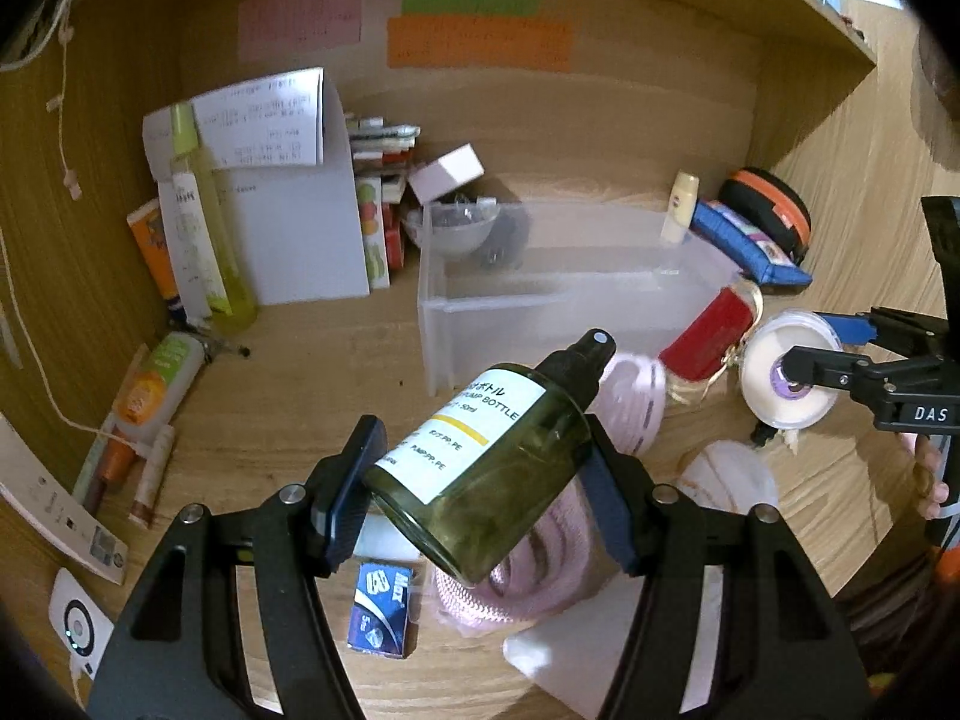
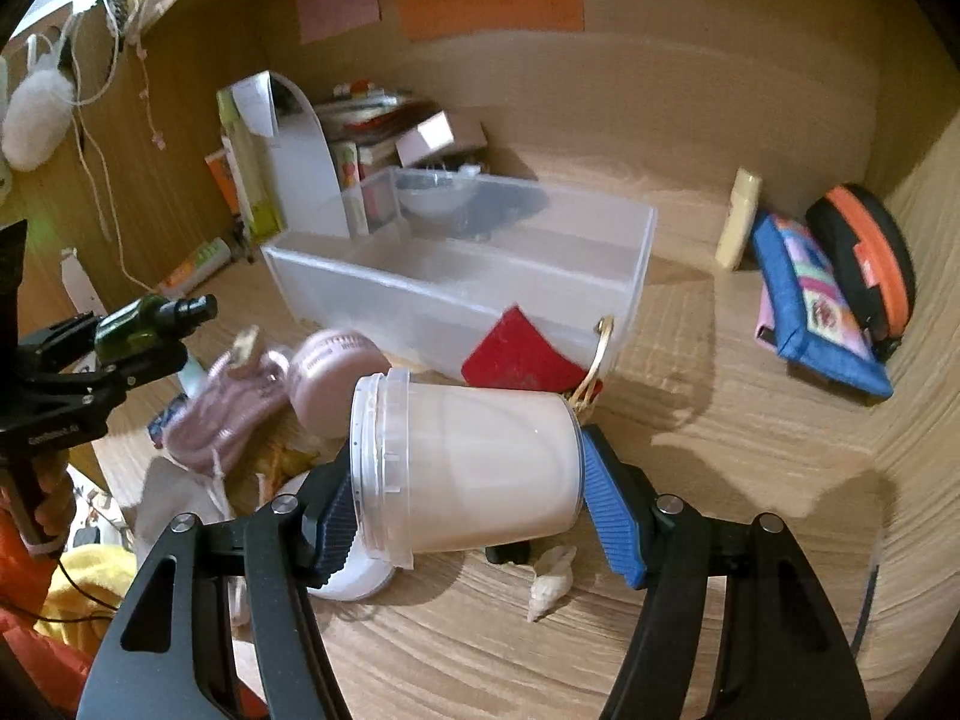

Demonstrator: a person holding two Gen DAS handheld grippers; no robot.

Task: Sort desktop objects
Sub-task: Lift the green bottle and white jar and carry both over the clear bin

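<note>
The bin (image 2: 456, 276) sits empty mid-desk, clutter around it. The right gripper (image 2: 468, 498) clamps a white tub (image 2: 474, 468) lying sideways; the left gripper (image 1: 480, 492) clamps a green bottle (image 1: 486, 468). Both are held above the desk, so the carry is under way; next, each needs lowering into the bin and releasing.

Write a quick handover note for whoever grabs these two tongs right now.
Left tongs: shut on the green spray bottle, held tilted above the desk.
Right tongs: shut on the white tub, held on its side, off the desk.
Clear bin: at the back of the desk; nothing seems to be in it.
Done: both items picked up.
Left: place both, probably in the bin, then sort the loose items in front of it: red pouch, pink jar, shell.
</note>
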